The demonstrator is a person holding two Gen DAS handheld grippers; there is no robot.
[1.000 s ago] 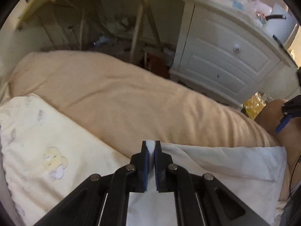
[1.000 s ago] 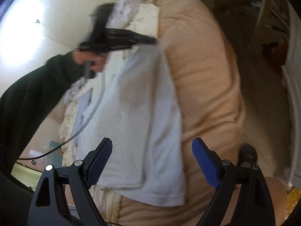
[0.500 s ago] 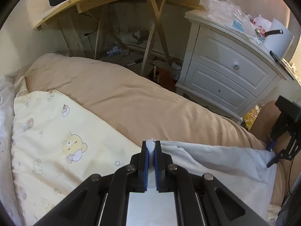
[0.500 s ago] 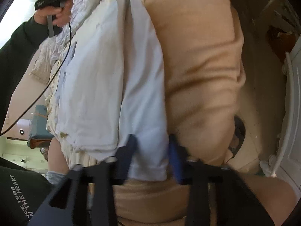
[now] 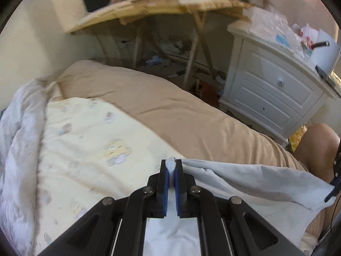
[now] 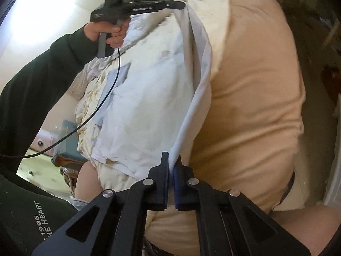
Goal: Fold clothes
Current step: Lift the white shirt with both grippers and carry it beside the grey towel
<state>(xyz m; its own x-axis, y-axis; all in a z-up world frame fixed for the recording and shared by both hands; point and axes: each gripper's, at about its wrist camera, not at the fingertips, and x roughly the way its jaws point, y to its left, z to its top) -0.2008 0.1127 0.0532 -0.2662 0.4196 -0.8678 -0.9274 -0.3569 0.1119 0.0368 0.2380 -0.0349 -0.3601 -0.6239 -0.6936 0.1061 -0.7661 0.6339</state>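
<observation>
A pale blue-white garment lies stretched over the bed. My left gripper is shut on one corner of it, with cloth bunched between the blue pads. My right gripper is shut on the opposite corner of the garment, whose edge runs taut up to the left gripper at the top of the right wrist view. The right gripper also shows at the right edge of the left wrist view, holding the far corner.
The bed has a tan duvet, a yellow printed sheet and a white quilt. Beyond stand a white nightstand and a cluttered wooden folding table. My knee is at the right.
My right gripper went from wide open to shut on the garment's near corner. Both grippers have lifted, pulling the garment's edge taut between them.
</observation>
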